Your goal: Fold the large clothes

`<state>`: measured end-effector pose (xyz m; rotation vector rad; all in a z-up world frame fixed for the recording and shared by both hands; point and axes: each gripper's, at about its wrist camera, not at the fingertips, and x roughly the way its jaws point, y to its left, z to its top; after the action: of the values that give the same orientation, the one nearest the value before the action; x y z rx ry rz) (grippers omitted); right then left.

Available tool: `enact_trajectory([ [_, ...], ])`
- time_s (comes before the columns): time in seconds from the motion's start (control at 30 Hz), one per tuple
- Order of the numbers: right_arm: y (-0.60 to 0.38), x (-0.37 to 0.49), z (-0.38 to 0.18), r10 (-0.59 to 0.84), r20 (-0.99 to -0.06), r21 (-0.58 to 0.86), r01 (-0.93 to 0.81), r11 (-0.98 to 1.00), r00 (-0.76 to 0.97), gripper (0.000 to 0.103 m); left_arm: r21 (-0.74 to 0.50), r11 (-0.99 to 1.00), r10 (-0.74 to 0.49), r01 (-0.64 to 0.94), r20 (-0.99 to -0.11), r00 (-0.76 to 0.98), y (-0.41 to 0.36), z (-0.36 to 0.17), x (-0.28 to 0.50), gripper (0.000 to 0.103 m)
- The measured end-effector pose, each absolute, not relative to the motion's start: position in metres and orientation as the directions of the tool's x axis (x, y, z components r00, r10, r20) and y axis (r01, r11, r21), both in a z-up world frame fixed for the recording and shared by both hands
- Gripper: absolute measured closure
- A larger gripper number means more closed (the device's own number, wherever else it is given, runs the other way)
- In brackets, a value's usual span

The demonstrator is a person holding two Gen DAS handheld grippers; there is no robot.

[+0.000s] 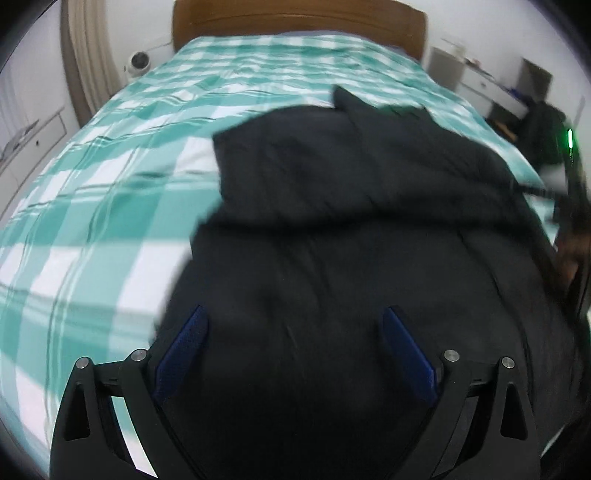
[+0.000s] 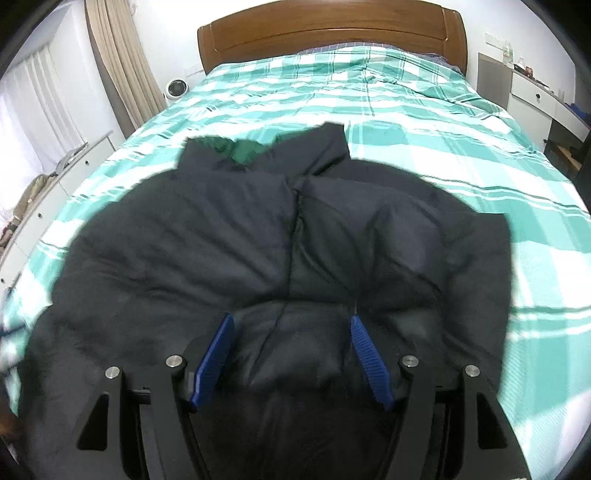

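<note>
A black puffy jacket (image 1: 351, 221) (image 2: 221, 229) lies spread on the bed, collar toward the headboard, with green lining (image 2: 245, 149) showing at the neck. My left gripper (image 1: 295, 314) hovers over the jacket's near left part, jaws wide open, no cloth pinched between its blue pads (image 1: 184, 350). My right gripper (image 2: 291, 319) is shut on a thick bulge of the jacket's near edge, and creases radiate from the grip. In the left wrist view, a dark device with a green light (image 1: 570, 140) shows at the right edge.
A green and white checked cover (image 1: 110, 184) (image 2: 406, 110) spans the bed up to a wooden headboard (image 2: 332, 33). A small white fan (image 2: 176, 88) stands at the left by the curtains. White drawers (image 2: 55, 173) run along the left, a white desk (image 2: 535, 96) on the right.
</note>
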<state>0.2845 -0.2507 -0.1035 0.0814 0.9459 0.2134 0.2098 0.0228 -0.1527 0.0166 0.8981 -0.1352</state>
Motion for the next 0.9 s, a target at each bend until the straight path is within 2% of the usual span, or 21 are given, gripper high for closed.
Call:
enact_trajectory([
  [0.1, -0.243, 0.230, -0.072, 0.213, -0.801, 0.104, -0.221, 0.970, 0.559, 0.034, 0.013, 0.988, -0.093, 0.155, -0.747, 0.658, -0.001, -0.152, 0.174, 0.007],
  [0.2, -0.235, 0.176, -0.070, 0.220, -0.817, 0.067, -0.292, 0.954, 0.533, 0.029, 0.013, 0.979, -0.123, 0.202, -0.753, 0.647, -0.021, -0.164, 0.166, 0.004],
  [0.27, -0.232, 0.142, -0.087, 0.201, -0.829, 0.046, -0.295, 0.954, 0.522, 0.028, 0.008, 0.981, -0.117, 0.193, -0.768, 0.630, -0.026, -0.178, 0.168, 0.004],
  [0.37, -0.235, 0.115, -0.133, 0.212, -0.854, 0.095, -0.259, 0.961, 0.476, 0.027, -0.013, 0.982, -0.132, 0.188, -0.756, 0.642, -0.023, -0.192, 0.168, 0.001],
  [0.43, -0.242, 0.094, -0.144, 0.244, -0.765, 0.116, -0.245, 0.963, 0.596, 0.026, -0.032, 0.981, -0.150, 0.190, -0.743, 0.652, -0.020, -0.198, 0.167, 0.001],
  [0.53, -0.251, 0.084, -0.155, 0.286, -0.692, 0.160, -0.245, 0.956, 0.663, 0.026, -0.029, 0.981, -0.154, 0.191, -0.717, 0.680, -0.020, -0.202, 0.162, 0.001],
  [0.7, -0.260, 0.082, -0.156, 0.332, -0.668, 0.218, -0.251, 0.943, 0.666, 0.026, -0.031, 0.981, -0.160, 0.190, -0.680, 0.716, -0.019, -0.207, 0.158, 0.001],
  [0.9, -0.260, 0.085, -0.160, 0.329, -0.668, 0.216, -0.250, 0.944, 0.668, 0.026, -0.030, 0.982, -0.158, 0.188, -0.683, 0.713, -0.021, -0.207, 0.155, 0.001],
])
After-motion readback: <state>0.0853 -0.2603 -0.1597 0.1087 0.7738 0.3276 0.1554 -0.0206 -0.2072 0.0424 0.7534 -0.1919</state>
